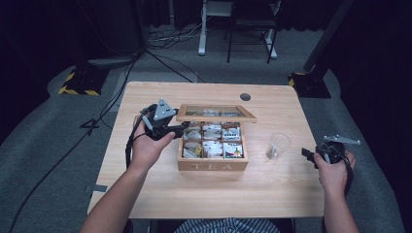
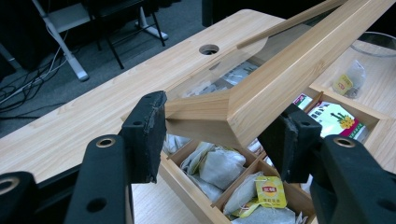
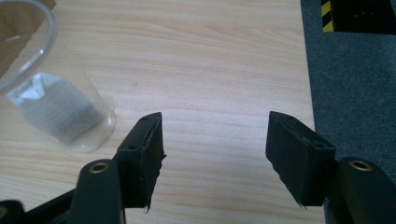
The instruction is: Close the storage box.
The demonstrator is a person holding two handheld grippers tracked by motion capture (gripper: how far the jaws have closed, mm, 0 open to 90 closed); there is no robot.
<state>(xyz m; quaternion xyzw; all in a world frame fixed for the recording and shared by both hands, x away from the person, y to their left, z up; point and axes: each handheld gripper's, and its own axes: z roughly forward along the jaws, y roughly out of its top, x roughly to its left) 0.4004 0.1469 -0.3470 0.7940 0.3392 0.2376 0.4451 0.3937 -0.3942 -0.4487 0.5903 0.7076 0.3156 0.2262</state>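
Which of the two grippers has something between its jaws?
The left gripper: its jaws sit around the tea box lid's corner. The right gripper is empty.

Cup (image 1: 279,145) right of tea box (image 1: 213,166)

Light wood desk (image 1: 272,194) with a round cable hole (image 1: 245,96) near its far edge. Grey carpet floor (image 1: 53,160) all around. Black cables (image 1: 160,53) trail across the floor behind the desk. A white frame leg (image 1: 201,34) and a dark chair frame (image 1: 250,34) stand farther back. Yellow-and-black striped bases (image 1: 77,87) sit at both far corners. Surroundings dark; light falls on the desk.
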